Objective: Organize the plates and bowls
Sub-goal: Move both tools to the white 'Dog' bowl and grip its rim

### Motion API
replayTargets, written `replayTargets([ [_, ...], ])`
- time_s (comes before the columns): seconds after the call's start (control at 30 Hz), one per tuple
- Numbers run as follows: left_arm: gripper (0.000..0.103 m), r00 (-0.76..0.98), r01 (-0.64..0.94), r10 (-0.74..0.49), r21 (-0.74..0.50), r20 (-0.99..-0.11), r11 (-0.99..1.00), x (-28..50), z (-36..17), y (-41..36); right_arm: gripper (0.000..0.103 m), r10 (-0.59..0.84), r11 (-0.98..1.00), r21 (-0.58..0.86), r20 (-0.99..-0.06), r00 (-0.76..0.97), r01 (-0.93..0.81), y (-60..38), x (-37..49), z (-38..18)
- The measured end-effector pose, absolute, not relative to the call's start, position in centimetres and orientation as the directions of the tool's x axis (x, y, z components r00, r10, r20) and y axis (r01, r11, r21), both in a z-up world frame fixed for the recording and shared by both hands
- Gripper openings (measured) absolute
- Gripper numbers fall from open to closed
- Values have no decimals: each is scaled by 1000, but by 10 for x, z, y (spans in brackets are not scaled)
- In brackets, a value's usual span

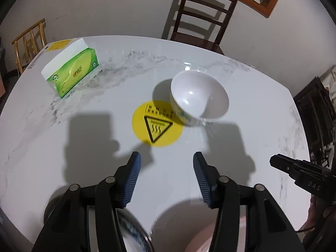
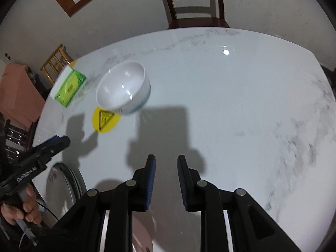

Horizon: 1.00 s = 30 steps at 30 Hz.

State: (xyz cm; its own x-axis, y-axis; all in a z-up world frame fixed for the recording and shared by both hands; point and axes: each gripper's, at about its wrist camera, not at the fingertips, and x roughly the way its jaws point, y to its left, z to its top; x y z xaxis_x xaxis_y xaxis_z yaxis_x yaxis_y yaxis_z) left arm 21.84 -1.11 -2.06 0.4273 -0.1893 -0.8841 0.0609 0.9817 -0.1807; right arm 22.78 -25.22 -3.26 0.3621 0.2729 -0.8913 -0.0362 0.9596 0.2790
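A white bowl stands upright on the white marble table, touching the edge of a round yellow heat-warning sticker. My left gripper hangs above the table short of the sticker, open, with nothing between its blue pads. Farther right, my right gripper has its pads a narrow gap apart and empty; the bowl lies ahead of it to the left. A patterned plate lies at the table's near left edge, below the left gripper. A pink dish shows partly under the right gripper.
A green tissue box sits at the far left of the table. A dark wooden chair stands behind the far edge, and a bamboo chair off the left corner. Dark furniture is at the right. A hand holds the left gripper's handle.
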Motion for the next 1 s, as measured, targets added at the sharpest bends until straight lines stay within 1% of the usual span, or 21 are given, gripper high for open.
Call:
replayTargets([
  [0.23,51,418,26,-224,-235,-881,972,265,-27,-16,22,328,943,326,-872,363,-68,-243,274,-35],
  [0.37,51,411,14,-249,-266,-877,964,289,-30,-21,22,329,943,322,-873,360,-83,-231,299,-33],
  [0.7,49,368,6,-248,-265,-896,964,324,-53,-33,22,343,939,335,-881,325,-84,-209,340,-50],
  [0.87,49,352,6,-237,-251,-906,968,332,-66,-37,22,320,947,308,-897,304,-89,-197,348,-62],
  [0.93,47,347,4,-234,-248,-908,969,334,-70,-39,22,314,949,303,-900,302,-84,-195,351,-66],
  [1.0,40,342,5,-236,-250,-910,968,335,-74,-39,22,307,952,296,-904,297,-81,-193,352,-69],
])
